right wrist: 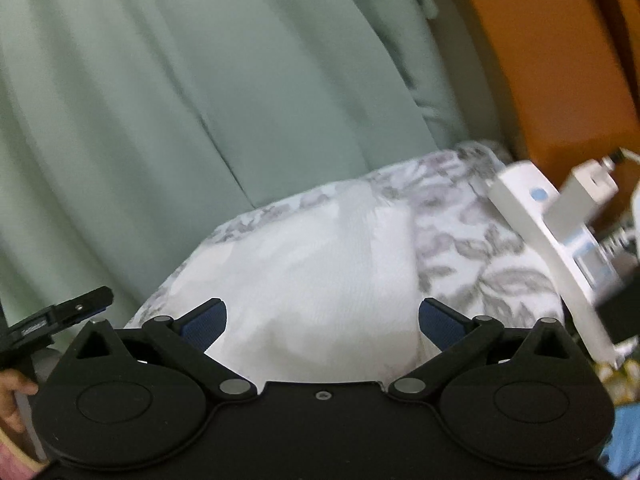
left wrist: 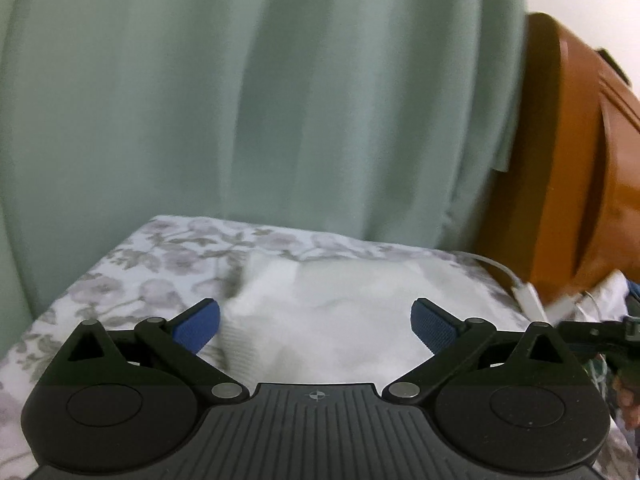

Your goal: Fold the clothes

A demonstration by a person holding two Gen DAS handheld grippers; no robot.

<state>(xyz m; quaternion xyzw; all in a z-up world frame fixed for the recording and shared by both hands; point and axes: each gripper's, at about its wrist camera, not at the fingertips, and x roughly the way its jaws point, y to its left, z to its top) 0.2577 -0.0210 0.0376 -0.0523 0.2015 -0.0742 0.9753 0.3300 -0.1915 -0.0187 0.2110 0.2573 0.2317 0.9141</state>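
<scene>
A white knitted garment (left wrist: 340, 312) lies bunched on a bed with a grey floral sheet (left wrist: 160, 256). My left gripper (left wrist: 316, 324) hovers just in front of it, open, blue pads wide apart with nothing pressed between them. In the right wrist view the same white garment (right wrist: 304, 280) spreads across the floral sheet (right wrist: 480, 248). My right gripper (right wrist: 322, 324) is open over it, its blue fingers (right wrist: 206, 322) spread at full width and gripping nothing. Part of the left gripper's black body (right wrist: 56, 320) shows at the left edge, with a hand (right wrist: 12, 396) below it.
A pale green curtain (left wrist: 260, 100) hangs close behind the bed. An orange-brown wooden cabinet (left wrist: 580, 160) stands at the right. A white power strip with plugs (right wrist: 560, 240) and a white cable (left wrist: 516, 284) lie by the bed's right edge.
</scene>
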